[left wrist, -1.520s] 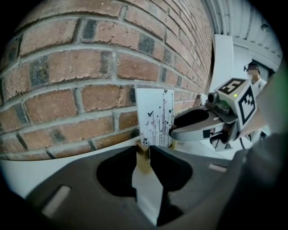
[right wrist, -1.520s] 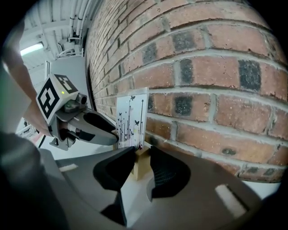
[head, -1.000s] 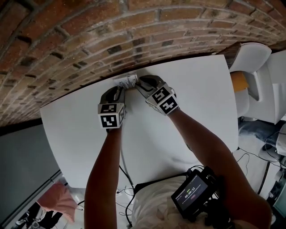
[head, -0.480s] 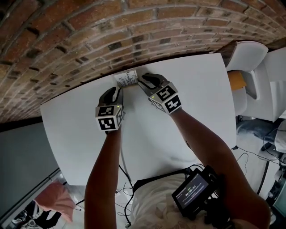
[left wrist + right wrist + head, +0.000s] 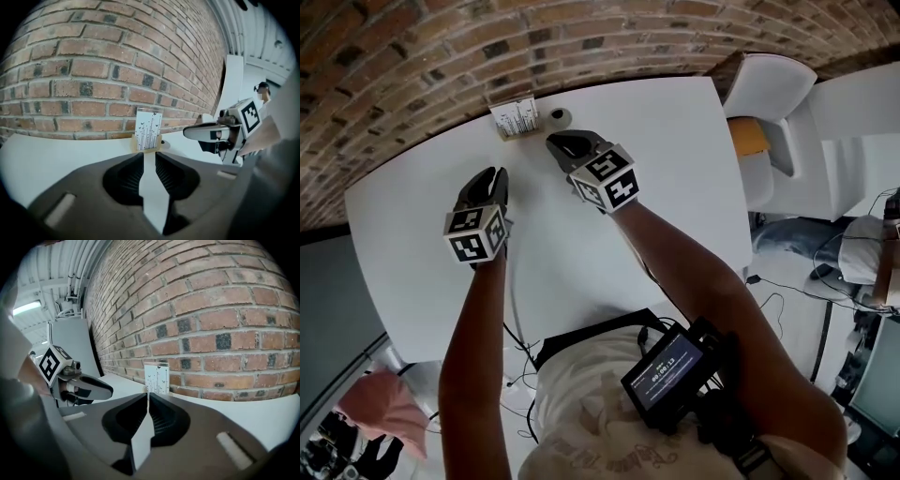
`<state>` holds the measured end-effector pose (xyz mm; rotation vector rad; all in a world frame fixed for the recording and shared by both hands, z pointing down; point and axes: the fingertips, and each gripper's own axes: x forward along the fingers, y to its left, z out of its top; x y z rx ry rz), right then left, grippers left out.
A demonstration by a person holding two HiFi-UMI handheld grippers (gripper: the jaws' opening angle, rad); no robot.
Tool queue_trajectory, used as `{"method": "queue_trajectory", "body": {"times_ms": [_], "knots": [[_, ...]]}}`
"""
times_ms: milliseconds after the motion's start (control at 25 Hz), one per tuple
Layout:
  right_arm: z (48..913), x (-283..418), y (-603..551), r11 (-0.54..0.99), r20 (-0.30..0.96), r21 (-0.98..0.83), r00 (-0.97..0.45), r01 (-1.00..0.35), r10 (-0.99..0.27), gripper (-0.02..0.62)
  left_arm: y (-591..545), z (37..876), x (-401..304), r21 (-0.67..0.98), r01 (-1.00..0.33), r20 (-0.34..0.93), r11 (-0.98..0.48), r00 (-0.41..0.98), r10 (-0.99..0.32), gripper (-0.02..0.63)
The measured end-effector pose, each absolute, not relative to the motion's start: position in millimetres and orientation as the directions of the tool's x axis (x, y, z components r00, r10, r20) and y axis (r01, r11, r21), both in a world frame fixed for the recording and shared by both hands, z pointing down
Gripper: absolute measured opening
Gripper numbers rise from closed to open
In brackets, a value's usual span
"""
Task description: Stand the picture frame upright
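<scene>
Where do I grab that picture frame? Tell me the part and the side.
The picture frame stands upright and thin, with the brick wall close behind it. It is probably best to pinch its two vertical side edges, coming from the front.

Nothing is reading clearly: the small screen (image 5: 664,373) near the person's chest is showing digits too blurred to make out, and the shirt print (image 5: 623,461) likewise

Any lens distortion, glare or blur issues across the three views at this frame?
Head view: heavy barrel bend in the brick wall and table edge, little blur. Left gripper view: fisheye, black corners, picture frame readable. Right gripper view: same fisheye, ceiling light bright, no blur on the frame.
</scene>
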<state>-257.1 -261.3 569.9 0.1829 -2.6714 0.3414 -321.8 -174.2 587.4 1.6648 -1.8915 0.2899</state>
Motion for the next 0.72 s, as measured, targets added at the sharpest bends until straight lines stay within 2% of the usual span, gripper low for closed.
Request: {"method": "queue_trajectory", "body": {"times_ms": [160, 360, 720], "knots": [[554, -241, -236, 0.96, 0.423, -0.222, -0.904, -0.173, -0.065, 0.012, -139, 572, -308, 0.236, -0.952, 0.545, 0.196, -0.037, -0.838, 0.062], [532, -224, -207, 0.957, 0.393, -0.237, -0.917, -0.167, -0.063, 0.009, -100, 551, -293, 0.275, -0.942, 0.51, 0.192, -0.027, -0.86, 0.003], [498, -196, -153, 0.962, 0.355, -0.218, -0.932, -0.162, -0.077, 0.008, -44, 522, -263, 0.313, -0.94, 0.439, 0.136, 0.016, -0.898, 0.003]]}}
